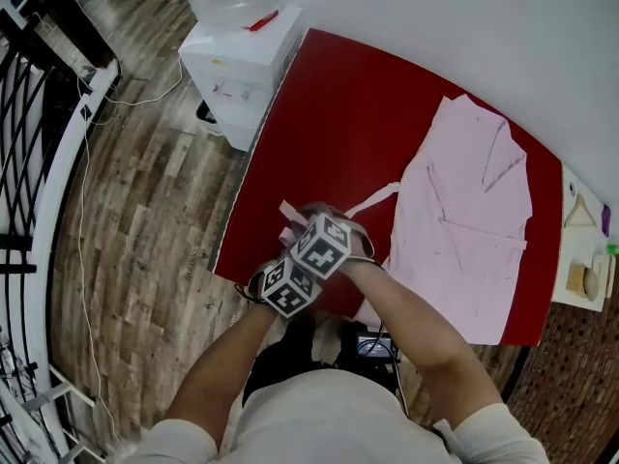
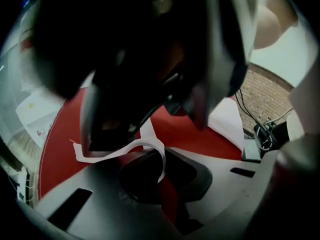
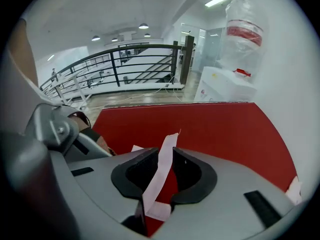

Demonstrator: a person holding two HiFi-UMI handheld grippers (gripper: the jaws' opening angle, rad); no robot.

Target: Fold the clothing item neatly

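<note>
1. Wood-plank flooring (image 1: 145,220) is seen around the work area, and a black railing (image 1: 29,191) curves along the left edge of the head view.
2. A red table (image 1: 329,133) is set against a white wall.
3. A pink garment (image 1: 464,220) is laid flat on the right part of the table, with its collar toward the far end and its hem at the near edge.
4. A white water dispenser (image 1: 242,66) is placed just beside the table's far left corner.
5. Both grippers are held close together over the near left part of the table, apart from the body of the garment. The jaws of the left gripper (image 2: 163,156) are pressed together, and a pink strap (image 2: 107,155) is pinched between them. The jaws of the right gripper (image 3: 166,153) are drawn narrow, and the same strap is clamped in the gap.
6. The pink strap is led from the garment's left side across the red surface to the grippers.
</note>
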